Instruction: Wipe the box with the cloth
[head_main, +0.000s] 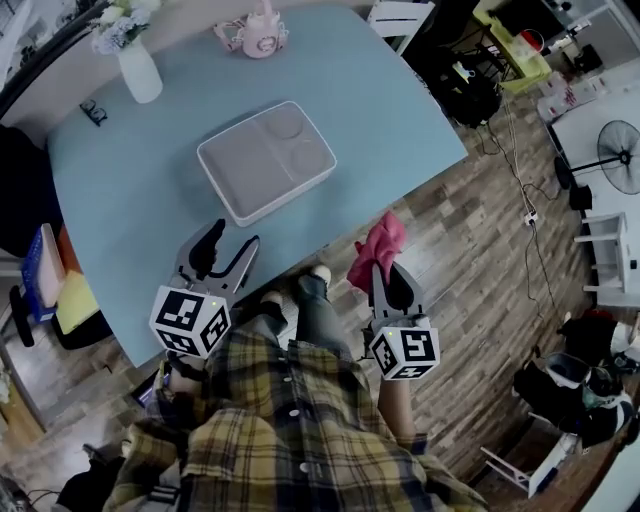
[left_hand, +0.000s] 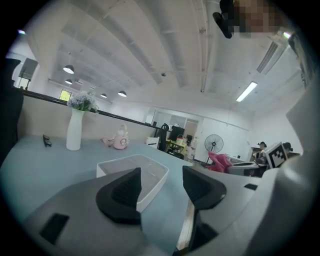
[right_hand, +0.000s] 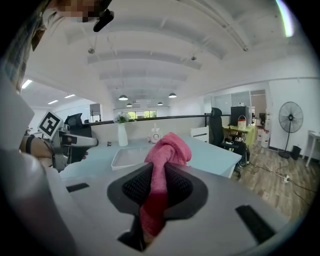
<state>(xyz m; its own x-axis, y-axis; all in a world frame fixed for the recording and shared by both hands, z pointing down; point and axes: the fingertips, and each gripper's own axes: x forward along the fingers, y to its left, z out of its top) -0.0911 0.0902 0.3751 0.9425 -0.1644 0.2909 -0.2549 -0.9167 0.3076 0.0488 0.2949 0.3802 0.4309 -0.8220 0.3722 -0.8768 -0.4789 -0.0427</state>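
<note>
The pale blue table (head_main: 390, 100) carries a white box (head_main: 265, 160), a white vase (head_main: 139, 72) (flowers in it) and a pink pot (head_main: 260, 38).

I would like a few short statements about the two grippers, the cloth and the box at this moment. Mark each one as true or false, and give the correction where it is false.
1. The right gripper is shut on the pink cloth. True.
2. The left gripper holds the white box. False: its jaws stand apart with nothing between them, and the box lies further in on the table.
3. The cloth lies inside the box. False: it is held in the right gripper, apart from the box.
4. A white vase with flowers stands on the blue table. True.
</note>
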